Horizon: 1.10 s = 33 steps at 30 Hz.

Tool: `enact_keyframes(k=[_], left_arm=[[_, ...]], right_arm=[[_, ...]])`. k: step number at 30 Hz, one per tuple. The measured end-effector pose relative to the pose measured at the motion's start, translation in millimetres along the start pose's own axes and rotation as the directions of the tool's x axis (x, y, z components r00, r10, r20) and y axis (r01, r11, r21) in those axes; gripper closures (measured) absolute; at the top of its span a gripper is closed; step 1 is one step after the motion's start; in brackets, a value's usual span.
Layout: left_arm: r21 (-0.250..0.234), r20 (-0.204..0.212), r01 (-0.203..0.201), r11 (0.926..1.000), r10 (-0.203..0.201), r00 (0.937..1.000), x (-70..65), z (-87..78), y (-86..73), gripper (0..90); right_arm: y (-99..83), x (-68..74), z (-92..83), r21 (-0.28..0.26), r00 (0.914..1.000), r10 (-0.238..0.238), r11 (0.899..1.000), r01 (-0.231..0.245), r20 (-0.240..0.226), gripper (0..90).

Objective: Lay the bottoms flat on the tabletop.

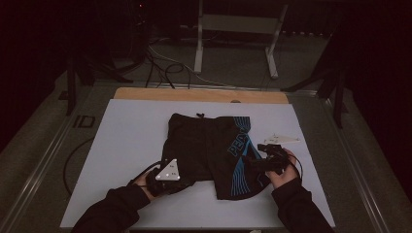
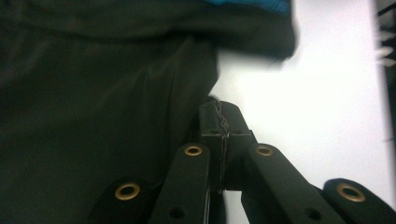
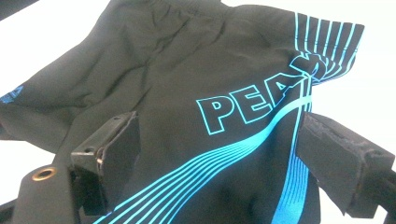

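Surface [image 1: 126, 145]: a pale board; the landmark, a pair of black shorts [image 1: 209, 150] with blue stripes, lies flat at its middle, waistband at the far side.
Shorts: leg openings point toward the person; one leg bears blue lettering and curved lines.
Step in hand: judging by the holds, a fold is being started, with the hem corners being taken first.
Left gripper [image 2: 219, 122]: at the near-left hem of the shorts; jaws pressed together, seemingly pinching the edge of the black cloth.
Right gripper [image 3: 217, 154]: over the striped leg, at the near-right of the shorts; jaws spread, cloth lying between them, not yet nipped.
Hands: both forearms come in low and near the surface.
Next move: probably closing the right jaws on the hem, then lifting both corners evenly toward the waistband.
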<state>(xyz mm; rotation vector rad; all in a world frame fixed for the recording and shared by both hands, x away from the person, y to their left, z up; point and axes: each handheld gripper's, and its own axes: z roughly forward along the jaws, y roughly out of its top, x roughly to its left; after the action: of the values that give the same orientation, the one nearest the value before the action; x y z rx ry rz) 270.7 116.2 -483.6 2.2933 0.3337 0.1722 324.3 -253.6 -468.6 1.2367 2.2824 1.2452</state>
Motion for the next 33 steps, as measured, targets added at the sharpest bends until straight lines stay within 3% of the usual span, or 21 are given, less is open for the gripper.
enact_keyframes(k=[3,5,8,10,11,12,13,14,15,18,23,26,28,31,33], left_arm=[[-0.048,0.035,0.008,0.9988,-0.007,0.9994,-4.7,-12.1,5.6,90.0],[-0.093,0.09,0.027,0.9953,-0.019,0.9958,-7.5,-19.9,8.3,90.0],[-0.133,0.112,0.041,0.9902,-0.026,0.9934,-8.5,-28.1,10.6,90.0],[-0.168,0.176,0.093,0.9815,-0.063,0.9824,-3.5,-32.0,9.6,90.0],[-0.175,0.157,0.106,0.9789,-0.078,0.9844,-1.6,-32.3,8.5,89.9],[-0.159,0.106,0.09,0.9831,-0.074,0.9917,-1.1,-31.7,7.1,89.6],[-0.159,0.106,0.09,0.9831,-0.074,0.9917,-1.1,-31.7,7.1,87.4],[-0.151,0.045,0.08,0.9853,-0.074,0.9962,-2.4,-29.7,4.5,87.4],[-0.141,0.034,0.093,0.9856,-0.089,0.9954,-2.4,-28.0,3.8,62.8],[-0.134,0.051,0.074,0.9882,-0.068,0.9964,-8.1,-24.8,3.9,50.2],[-0.165,0.137,0.021,0.986,0.001,0.9906,-27.5,-18.3,13.6,51.1],[-0.146,0.171,-0.016,0.9892,0.041,0.9844,-41.3,-6.5,20.9,53.0],[-0.1,0.193,-0.037,0.9943,0.056,0.9797,-47.2,5.9,23.0,54.1],[-0.023,0.184,-0.084,0.9962,0.087,0.979,-46.6,25.0,19.3,54.5],[0.034,0.135,-0.111,0.9932,0.106,0.9851,-40.6,35.0,15.8,56.1]], right_arm=[[0.4,-0.2,-1.0,0.0,1.0,0.001,1.0,-0.001,0.001,14.3],[0.3,-0.8,-1.4,-0.004,1.0,0.002,1.0,-0.002,0.003,14.3],[0.9,-0.2,-2.5,-0.004,1.0,0.0,1.0,0.0,0.004,14.3],[0.7,-0.8,-2.4,-0.007,1.0,0.008,1.0,-0.008,0.004,14.3],[0.5,-1.1,-2.4,-0.004,1.0,0.004,1.0,-0.004,0.005,14.3],[0.5,-1.1,-2.2,-0.001,1.0,0.003,1.0,-0.003,0.004,14.3],[0.5,-1.1,-2.2,-0.001,1.0,0.003,1.0,-0.003,0.004,14.3],[0.2,-1.0,-2.1,-0.002,1.0,0.001,1.0,-0.001,0.006,14.3],[0.1,-0.9,-2.0,-0.001,1.0,0.002,1.0,-0.002,0.005,14.3],[0.0,0.7,-2.3,-0.002,1.0,0.001,1.0,-0.001,0.006,14.3],[-0.9,0.6,-2.5,-0.001,1.0,0.0,1.0,0.0,0.007,14.3],[-0.8,0.4,-2.7,-0.002,1.0,-0.001,1.0,0.001,0.004,14.3],[-0.9,0.7,-2.3,-0.002,1.0,0.003,1.0,-0.003,0.001,14.3],[-1.1,1.4,-2.0,-0.002,1.0,0.002,1.0,-0.002,-0.003,14.3],[-1.5,1.2,-1.5,0.002,1.0,0.002,1.0,-0.002,-0.005,14.3]])
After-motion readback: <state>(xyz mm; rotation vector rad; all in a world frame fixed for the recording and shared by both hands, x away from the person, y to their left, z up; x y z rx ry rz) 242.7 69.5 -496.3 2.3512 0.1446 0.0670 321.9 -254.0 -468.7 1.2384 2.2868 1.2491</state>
